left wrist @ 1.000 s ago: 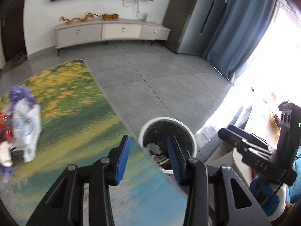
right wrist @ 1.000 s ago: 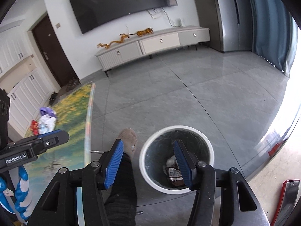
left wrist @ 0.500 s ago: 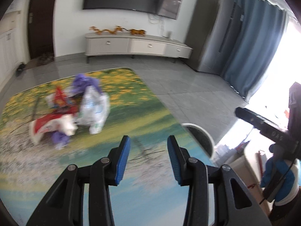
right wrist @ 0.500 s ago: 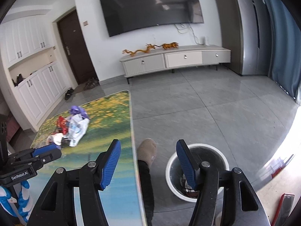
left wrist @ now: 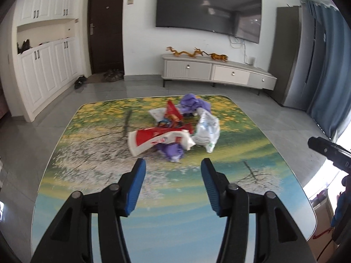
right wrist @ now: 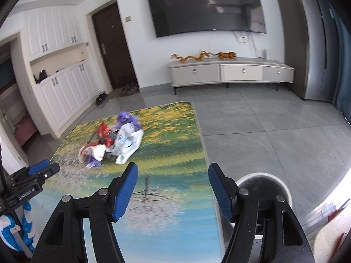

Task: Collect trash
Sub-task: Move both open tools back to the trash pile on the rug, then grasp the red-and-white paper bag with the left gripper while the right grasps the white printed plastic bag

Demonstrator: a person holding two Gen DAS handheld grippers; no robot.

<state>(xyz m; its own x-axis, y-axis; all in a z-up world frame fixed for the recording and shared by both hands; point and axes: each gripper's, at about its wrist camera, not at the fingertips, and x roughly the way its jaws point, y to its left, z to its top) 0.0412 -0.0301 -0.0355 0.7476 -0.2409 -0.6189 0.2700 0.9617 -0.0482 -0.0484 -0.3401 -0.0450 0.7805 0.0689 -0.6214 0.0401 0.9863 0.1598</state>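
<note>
Left tongs (left wrist: 173, 175) and right tongs (right wrist: 173, 179) are both opening, empty, above the table (left wrist: 87, 175). Trash pile (left wrist: 175, 131) lies ahead, unobstructed; bin (right wrist: 263, 188) beside the table.

Bright daylight throughout, entering from the right past the curtain (left wrist: 329, 70); blown out to white at both right edges. Mild motion blur on the trash pile (left wrist: 173, 129), possibly from camera movement. Strong fisheye bending and dark vignetting at corners. Reflections on the television (right wrist: 208, 6).
</note>
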